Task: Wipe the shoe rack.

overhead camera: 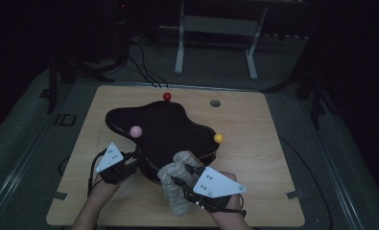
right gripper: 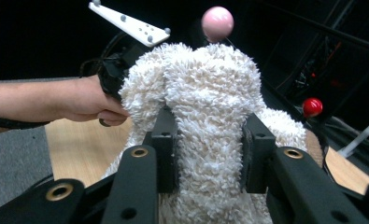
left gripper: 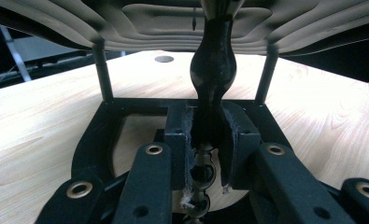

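Black wavy tray (overhead camera: pixel 168 129) mid-desk (overhead camera: pixel 254 158), raised on thin legs. Left claw (overhead camera: pixel 129 160) at 8 o'clock of it, clamped on a black turned post (left gripper: pixel 212 74) under the rim. Right claw (overhead camera: pixel 180 179) at 5 o'clock, closed on fluffy white cloth (overhead camera: pixel 177 184) draped over the near edge. Pink ball (overhead camera: pixel 136 131) at 9, red ball (overhead camera: pixel 167 96) at 12, orange ball (overhead camera: pixel 218 138) at 3. Bare desk right and front

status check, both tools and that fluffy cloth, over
Left tool shut on a black post of the wavy tray. Right tool shut on the fluffy cloth at the tray's near edge. Nothing in the way.
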